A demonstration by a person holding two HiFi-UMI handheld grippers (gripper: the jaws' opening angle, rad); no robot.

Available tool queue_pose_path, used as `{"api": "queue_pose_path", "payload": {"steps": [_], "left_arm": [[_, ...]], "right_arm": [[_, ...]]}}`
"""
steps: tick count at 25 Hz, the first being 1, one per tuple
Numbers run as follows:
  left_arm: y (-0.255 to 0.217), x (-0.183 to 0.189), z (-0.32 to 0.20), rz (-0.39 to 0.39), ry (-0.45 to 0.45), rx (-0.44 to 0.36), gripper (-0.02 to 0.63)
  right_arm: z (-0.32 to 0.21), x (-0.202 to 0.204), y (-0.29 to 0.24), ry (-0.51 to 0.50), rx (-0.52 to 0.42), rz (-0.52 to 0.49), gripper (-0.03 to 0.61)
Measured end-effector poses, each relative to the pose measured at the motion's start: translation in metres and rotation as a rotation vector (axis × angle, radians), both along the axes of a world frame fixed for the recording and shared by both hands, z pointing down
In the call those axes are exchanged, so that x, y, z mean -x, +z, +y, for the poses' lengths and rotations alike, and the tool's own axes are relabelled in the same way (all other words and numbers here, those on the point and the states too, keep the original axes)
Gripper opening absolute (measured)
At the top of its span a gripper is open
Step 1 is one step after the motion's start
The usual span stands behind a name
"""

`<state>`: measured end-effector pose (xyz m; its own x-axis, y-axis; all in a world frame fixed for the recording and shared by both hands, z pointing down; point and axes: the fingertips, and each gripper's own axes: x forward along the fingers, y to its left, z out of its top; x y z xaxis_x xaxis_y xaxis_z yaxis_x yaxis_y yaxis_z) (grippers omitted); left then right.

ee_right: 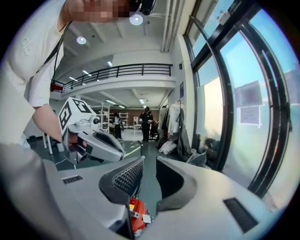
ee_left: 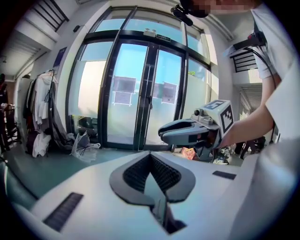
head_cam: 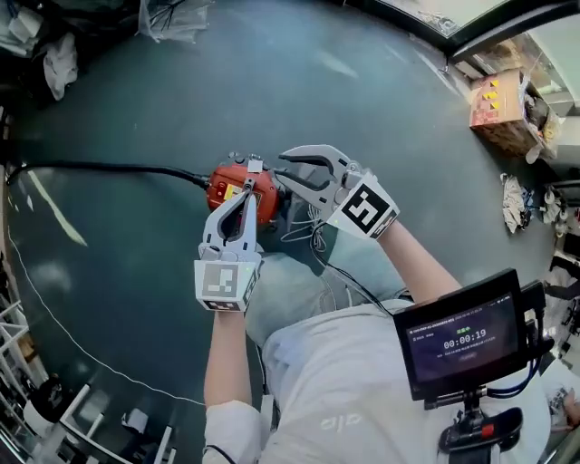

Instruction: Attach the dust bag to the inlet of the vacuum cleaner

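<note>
The vacuum cleaner (head_cam: 237,186) sits on the floor (head_cam: 381,100) just ahead of the person's knee (head_cam: 290,281); it is a small red body with a black hose (head_cam: 109,169) running away to the left. The tools partly cover it, so we cannot make out its inlet; the dust bag we find in no view, and the crumpled clear bag (head_cam: 172,16) at the far edge of the floor is too small for us to call it that.

We judge the red body to be a hard, smooth shell, light enough to skid on the floor under a push, tethered only by the hose; it wants one tool steadying it at an edge or handle, not on a rounded side. A dust bag we expect to be light and limp, easy to crease or tear in its body, with a stiffer collar round its mouth; the collar, close to the opening, is the place to grip, so the mouth sits square to the inlet.

The left tool (head_cam: 247,186) hangs over the vacuum cleaner with its jaws pressed together on nothing; the right tool (head_cam: 283,168) is just beside it to the right, jaws standing apart; down through their gap we see only the red body, well below. A cardboard box (head_cam: 498,109) stands at the far right.
</note>
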<state>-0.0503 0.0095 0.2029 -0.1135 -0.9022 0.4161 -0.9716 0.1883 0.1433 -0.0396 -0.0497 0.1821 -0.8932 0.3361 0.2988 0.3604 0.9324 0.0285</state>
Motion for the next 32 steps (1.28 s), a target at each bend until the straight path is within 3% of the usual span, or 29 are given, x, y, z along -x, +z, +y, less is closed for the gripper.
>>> {"api": "queue_pose_path", "payload": {"steps": [5, 11, 20, 22, 25, 32], "left_arm": [[-0.107, 0.005, -0.010, -0.005, 0.151, -0.106, 0.008], [-0.225, -0.031, 0.000, -0.059, 0.314, -0.254, 0.008], [-0.275, -0.161, 0.016, -0.105, 0.477, -0.317, 0.008], [-0.294, -0.166, 0.027, -0.069, 0.521, -0.339, 0.008], [-0.312, -0.173, 0.037, -0.024, 0.591, -0.370, 0.008], [-0.328, -0.204, 0.008, -0.032, 0.700, -0.417, 0.008]], "right_arm": [[0.000, -0.008, -0.102, 0.228, -0.035, -0.090, 0.095], [0.023, -0.071, -0.217, 0.441, -0.057, -0.221, 0.095], [0.046, -0.193, -0.296, 0.560, -0.056, -0.384, 0.092], [0.059, -0.200, -0.316, 0.614, -0.060, -0.398, 0.009], [0.073, -0.212, -0.332, 0.698, -0.063, -0.406, 0.009], [0.041, -0.261, -0.346, 0.846, -0.047, -0.517, 0.009]]}}
